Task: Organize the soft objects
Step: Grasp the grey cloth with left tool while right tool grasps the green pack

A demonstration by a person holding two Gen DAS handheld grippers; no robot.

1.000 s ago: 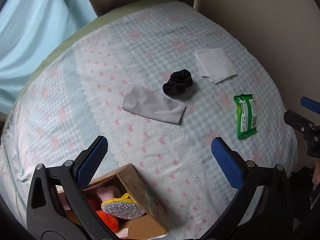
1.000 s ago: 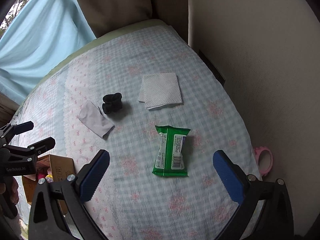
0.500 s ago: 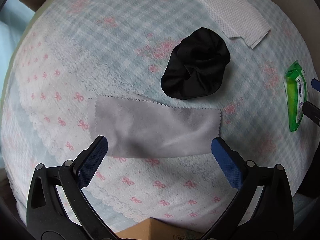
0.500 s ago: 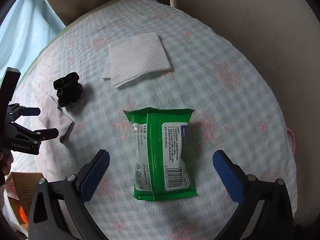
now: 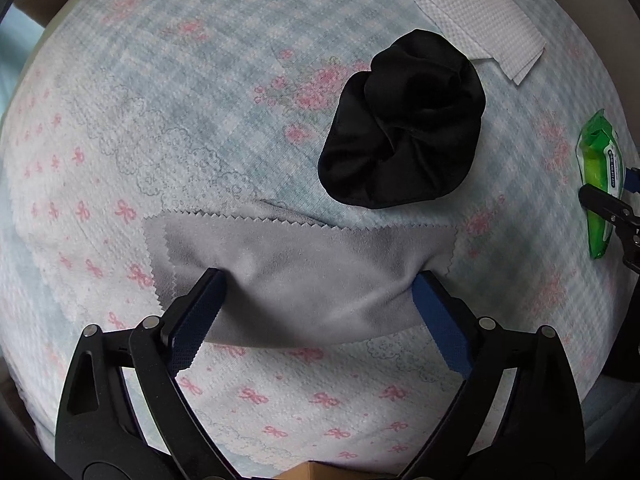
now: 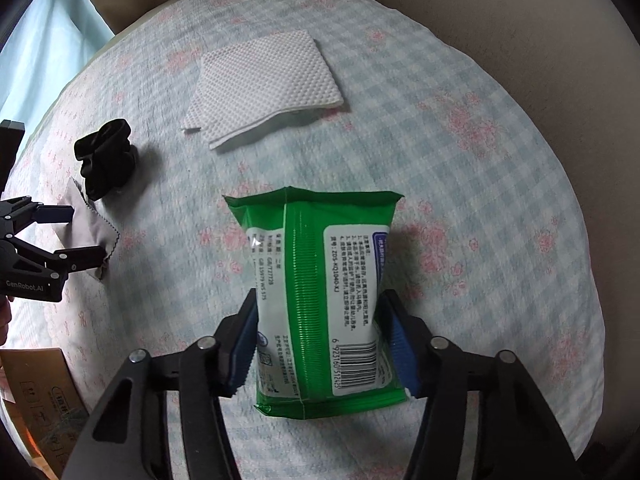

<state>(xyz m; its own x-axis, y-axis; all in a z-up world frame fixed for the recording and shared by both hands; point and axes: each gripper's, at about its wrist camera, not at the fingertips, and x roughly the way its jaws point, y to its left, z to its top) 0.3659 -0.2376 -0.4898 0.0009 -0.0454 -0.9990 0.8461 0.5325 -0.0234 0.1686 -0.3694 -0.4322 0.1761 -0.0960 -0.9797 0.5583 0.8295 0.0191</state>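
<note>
A grey cloth (image 5: pixel 304 272) lies flat on the patterned bedspread (image 5: pixel 200 80). My left gripper (image 5: pixel 318 280) is open, its fingertips pressed down on the cloth at either side. A black scrunchie (image 5: pixel 404 140) lies just beyond it, and a folded white tissue (image 5: pixel 472 12) beyond that. In the right wrist view a green wet-wipes pack (image 6: pixel 320 288) sits between the jaws of my right gripper (image 6: pixel 320 320), which press on both of its sides. The scrunchie (image 6: pixel 106 156), the tissue (image 6: pixel 264 84) and the grey cloth (image 6: pixel 88 224) show there too.
A cardboard box (image 6: pixel 40 392) stands at the near left edge of the bed. A beige wall (image 6: pixel 520 40) runs along the right side. A light blue curtain (image 6: pixel 40 40) hangs at the far left.
Both grippers have come down to the bed. The left fingers now press on the grey cloth. The right jaws have narrowed onto the green pack.
</note>
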